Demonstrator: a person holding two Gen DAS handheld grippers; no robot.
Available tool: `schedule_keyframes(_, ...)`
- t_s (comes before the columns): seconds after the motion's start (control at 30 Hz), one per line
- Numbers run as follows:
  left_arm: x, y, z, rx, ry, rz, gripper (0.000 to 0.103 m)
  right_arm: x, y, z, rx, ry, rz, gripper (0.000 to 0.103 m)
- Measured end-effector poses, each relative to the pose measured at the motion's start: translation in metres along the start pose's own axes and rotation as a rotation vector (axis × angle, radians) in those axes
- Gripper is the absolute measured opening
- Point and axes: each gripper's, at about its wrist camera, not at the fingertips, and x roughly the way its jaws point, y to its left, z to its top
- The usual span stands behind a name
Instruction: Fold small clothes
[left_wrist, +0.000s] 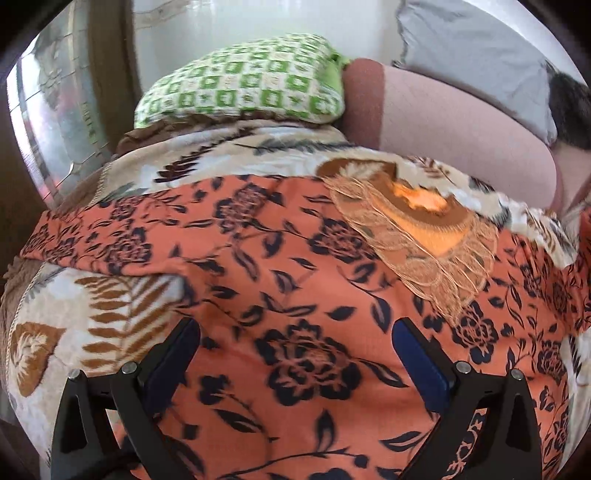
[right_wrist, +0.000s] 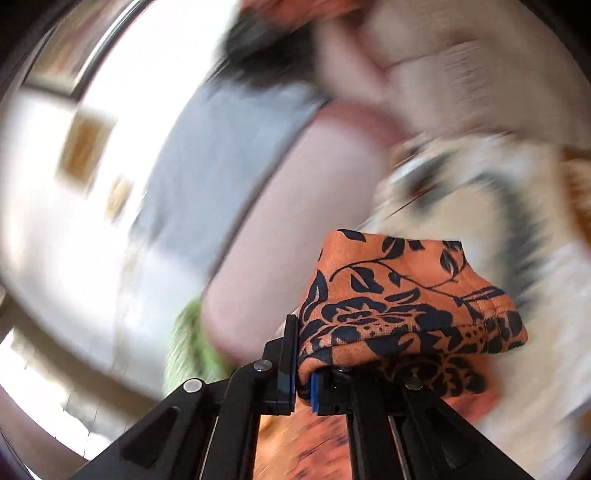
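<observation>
Orange floral garment (left_wrist: 295, 280) spread on the bed's blanket (left_wrist: 92, 325), right hand-held gripper (right_wrist: 303, 384) clamped on a bunched hem, left hand-held gripper (left_wrist: 295, 354) wide open and empty above it; thin pinch may slip, dropping the fold crooked.

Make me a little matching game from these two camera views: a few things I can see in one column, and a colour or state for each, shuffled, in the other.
Things:
1. left hand-held gripper
2. right hand-held gripper
3. checked pillow
4. floral garment

Colour or state:
A. green and cream
B. orange with dark flowers
C. jaws spread wide, nothing between them
D. jaws clamped on a fold of cloth

Pairs: 1-C, 2-D, 3-A, 4-B
</observation>
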Motion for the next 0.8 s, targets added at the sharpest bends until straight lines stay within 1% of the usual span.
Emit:
schedule_keyframes(0.07,-0.003,0.014,0.001,-0.029,-0.008,0.011,0.103,0.025,0.039,-0.035,-0.052,0.091,0.055,0.005)
schedule_keyframes(0.1,-0.005,0.022,0.002,-0.039,-0.013,0.021,0.103,0.043,0.061,-0.061,-0.079,0.151,0.076,0.005)
schedule_keyframes(0.17,-0.006,0.037,0.003,-0.055,-0.020,0.043,0.103,0.066,0.084,-0.099,-0.126,0.232,0.088,0.005)
schedule_keyframes(0.2,-0.006,0.044,0.004,-0.065,-0.020,0.051,0.103,0.081,0.095,-0.121,-0.161,0.274,0.081,0.005)
schedule_keyframes(0.27,-0.005,0.061,0.003,-0.095,-0.014,0.059,0.103,0.108,0.108,-0.166,-0.192,0.359,0.074,0.005)
schedule_keyframes(0.33,-0.003,0.075,0.002,-0.122,-0.002,0.061,0.103,0.140,0.116,-0.211,-0.224,0.469,0.056,0.008)
schedule_keyframes(0.43,0.000,0.085,0.002,-0.135,0.012,0.063,0.103,0.173,0.111,-0.267,-0.293,0.618,-0.040,0.012)
schedule_keyframes(0.47,0.000,0.087,0.002,-0.138,0.014,0.063,0.103,0.184,0.107,-0.280,-0.315,0.678,-0.075,0.022)
schedule_keyframes(0.5,0.000,0.089,0.002,-0.143,0.016,0.060,0.103,0.191,0.102,-0.297,-0.335,0.741,-0.109,0.038)
schedule_keyframes(0.53,-0.001,0.089,0.002,-0.146,0.016,0.057,0.103,0.195,0.099,-0.306,-0.334,0.771,-0.106,0.044)
schedule_keyframes(0.57,-0.001,0.089,0.003,-0.146,0.013,0.056,0.103,0.191,0.101,-0.308,-0.335,0.751,-0.068,0.067)
schedule_keyframes(0.6,-0.001,0.089,0.003,-0.145,0.010,0.058,0.103,0.185,0.105,-0.308,-0.338,0.758,-0.025,0.085)
schedule_keyframes(0.63,-0.002,0.087,0.004,-0.140,0.007,0.061,0.103,0.180,0.109,-0.307,-0.336,0.788,-0.009,0.087)
schedule_keyframes(0.67,-0.001,0.086,0.005,-0.137,0.005,0.063,0.103,0.172,0.115,-0.303,-0.333,0.805,0.025,0.087)
schedule_keyframes(0.73,-0.001,0.081,0.006,-0.133,0.001,0.068,0.103,0.160,0.121,-0.292,-0.324,0.809,0.117,0.087)
schedule_keyframes(0.8,-0.002,0.075,0.007,-0.124,-0.012,0.064,0.103,0.141,0.120,-0.274,-0.286,0.790,0.202,0.087)
